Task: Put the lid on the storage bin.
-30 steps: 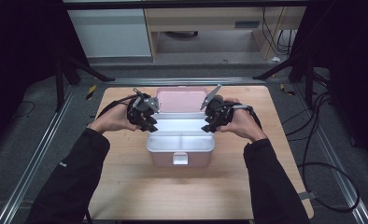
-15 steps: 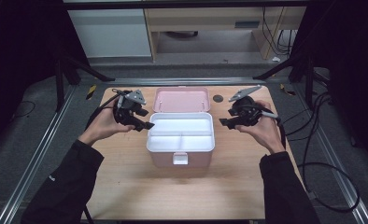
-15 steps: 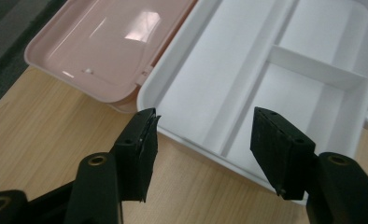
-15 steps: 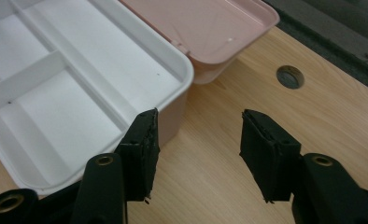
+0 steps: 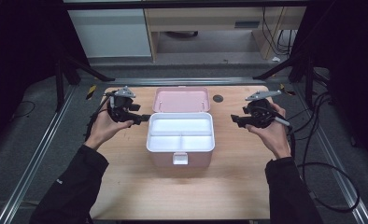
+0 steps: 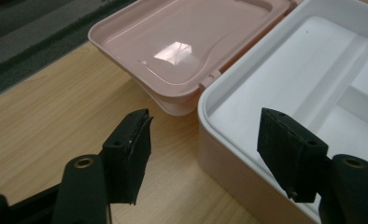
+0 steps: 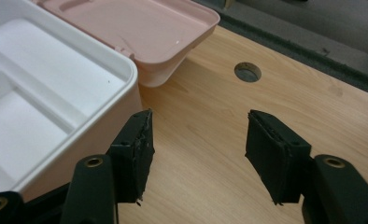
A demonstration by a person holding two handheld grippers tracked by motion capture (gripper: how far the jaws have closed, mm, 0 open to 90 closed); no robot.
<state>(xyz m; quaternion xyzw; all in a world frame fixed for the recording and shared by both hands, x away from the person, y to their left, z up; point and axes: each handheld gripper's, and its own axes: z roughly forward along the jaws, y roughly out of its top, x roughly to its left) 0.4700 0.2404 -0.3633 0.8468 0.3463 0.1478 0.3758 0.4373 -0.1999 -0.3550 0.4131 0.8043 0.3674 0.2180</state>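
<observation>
- Box (image 5: pixel 180 140): pink plastic, rectangular with rounded corners, sat mid-table on the wooden table (image 5: pixel 229 186). A white glossy tray (image 5: pixel 180 127) is seen inside, split into one long compartment at the far side and two smaller ones nearer the person.
- Lid (image 5: pixel 181 99): pink, smooth and glossy, swung fully open and laid back behind the box, inner face up; a shallow moulded recess is visible in it.
- White latch tab (image 5: pixel 180 158) is seen on the box's front wall.
- Left gripper (image 5: pixel 142 118): held just left of the box, jaws spread wide, nothing gripped. In the left gripper view one matte black pad is seen over bare wood, the other over the box's white rim.
- Right gripper (image 5: pixel 234 121): held off the box's right side, clearly apart from it, jaws spread wide, nothing between them. Bare light wood grain lies between the pads.
- Round hole (image 5: pixel 218 98) is noted in the tabletop, right of the lid.
</observation>
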